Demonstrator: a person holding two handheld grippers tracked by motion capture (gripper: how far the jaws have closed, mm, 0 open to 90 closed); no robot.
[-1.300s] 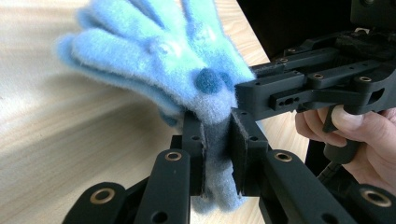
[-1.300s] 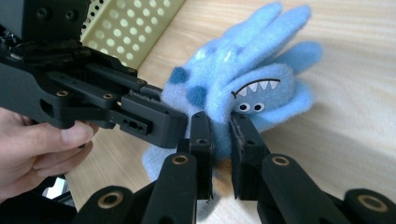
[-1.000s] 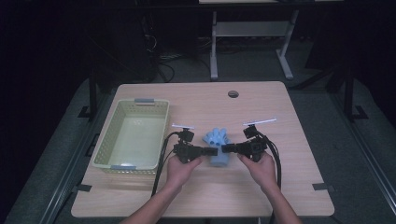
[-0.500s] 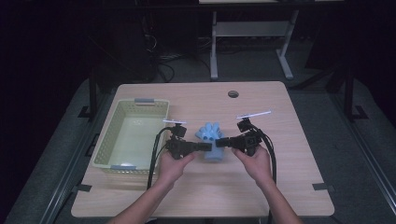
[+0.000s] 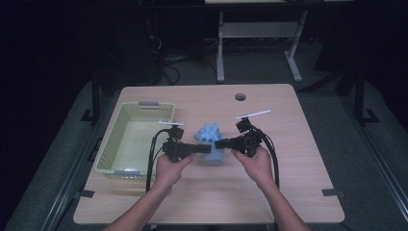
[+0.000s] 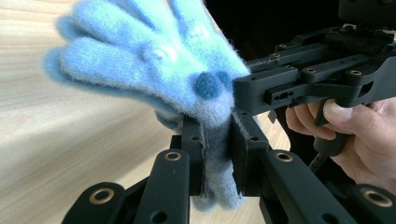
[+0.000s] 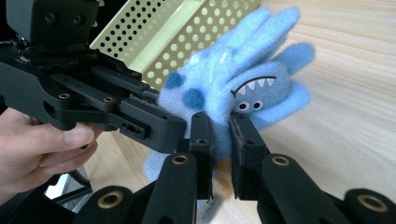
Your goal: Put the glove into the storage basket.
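Note:
A fuzzy light-blue glove (image 5: 210,139) with darker blue spots and a toothy monster face (image 7: 252,93) hangs between both grippers just above the table's middle. My left gripper (image 5: 204,148) comes in from the left and is shut on the glove's cuff (image 6: 217,140). From the right, my right gripper (image 5: 219,143) is shut on the same cuff end (image 7: 222,135). The glove's fingers (image 6: 130,51) point away from the person, toward the table's far side. In each gripper view the other gripper's black jaw crosses in front of the glove.
A pale green perforated basket (image 5: 126,139) with grey handles stands at the table's left, close to the left gripper. The wooden table (image 5: 288,183) has a round cable hole (image 5: 240,96) near its far edge. A metal stand (image 5: 260,33) is on the floor beyond.
Both hands have risen a little and shifted away from the person, carrying the glove off the table. Both grips have stayed as they were.

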